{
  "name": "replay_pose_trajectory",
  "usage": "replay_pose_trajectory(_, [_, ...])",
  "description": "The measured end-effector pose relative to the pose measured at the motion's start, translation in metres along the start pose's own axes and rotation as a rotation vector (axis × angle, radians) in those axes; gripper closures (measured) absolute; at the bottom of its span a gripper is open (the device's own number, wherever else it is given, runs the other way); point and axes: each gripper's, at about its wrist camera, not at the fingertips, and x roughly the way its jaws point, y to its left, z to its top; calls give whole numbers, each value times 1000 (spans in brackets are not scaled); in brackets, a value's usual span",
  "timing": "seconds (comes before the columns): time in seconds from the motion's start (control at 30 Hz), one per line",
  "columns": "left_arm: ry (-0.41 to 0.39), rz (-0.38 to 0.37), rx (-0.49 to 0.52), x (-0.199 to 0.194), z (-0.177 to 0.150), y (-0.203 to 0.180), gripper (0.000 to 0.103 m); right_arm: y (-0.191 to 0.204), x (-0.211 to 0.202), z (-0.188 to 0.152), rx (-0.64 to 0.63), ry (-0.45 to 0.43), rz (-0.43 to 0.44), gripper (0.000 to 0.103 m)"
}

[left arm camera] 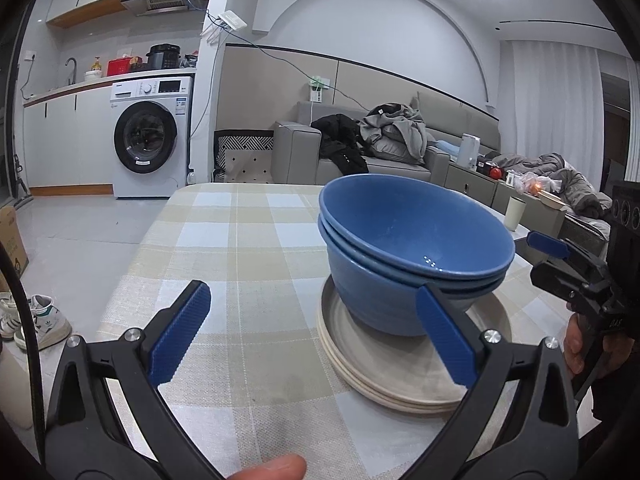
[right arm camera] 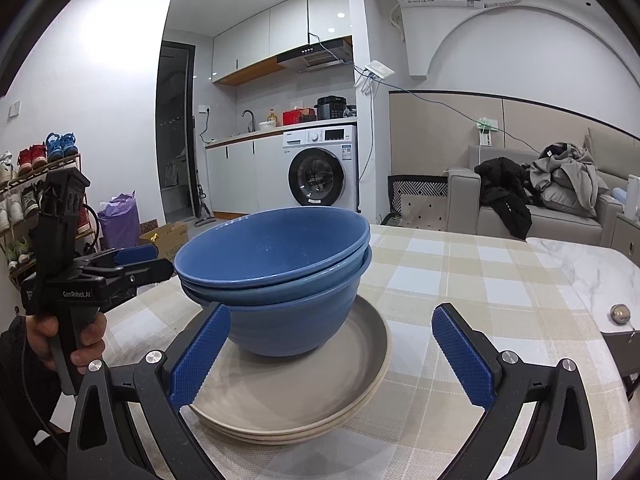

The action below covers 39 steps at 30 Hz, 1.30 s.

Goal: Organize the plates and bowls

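Nested blue bowls (left arm camera: 404, 256) stand on a stack of beige plates (left arm camera: 404, 376) on the checked tablecloth. In the left wrist view my left gripper (left arm camera: 312, 320) is open and empty, with the stack by its right finger. In the right wrist view the bowls (right arm camera: 280, 272) and plates (right arm camera: 304, 396) sit by the left finger of my right gripper (right arm camera: 332, 344), which is open and empty. Each gripper also shows in the other's view: the right gripper (left arm camera: 560, 256) at the right, the left gripper (right arm camera: 132, 260) at the left, both beside the bowls.
The table (left arm camera: 240, 232) has a checked cloth; its right end is bare marble (right arm camera: 580, 268) with a small round metal object (right arm camera: 619, 313). A white cup (left arm camera: 516, 213) stands past the bowls. A sofa with clothes (left arm camera: 384, 136) and a washing machine (left arm camera: 148, 140) are behind.
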Motion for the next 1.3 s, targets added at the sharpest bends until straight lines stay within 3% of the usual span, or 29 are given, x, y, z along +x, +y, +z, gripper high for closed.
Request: replay_pose_trajectory(1.3, [-12,-17,51,3,-2,-10,1,5,-4,-2,-20,-17,9,0])
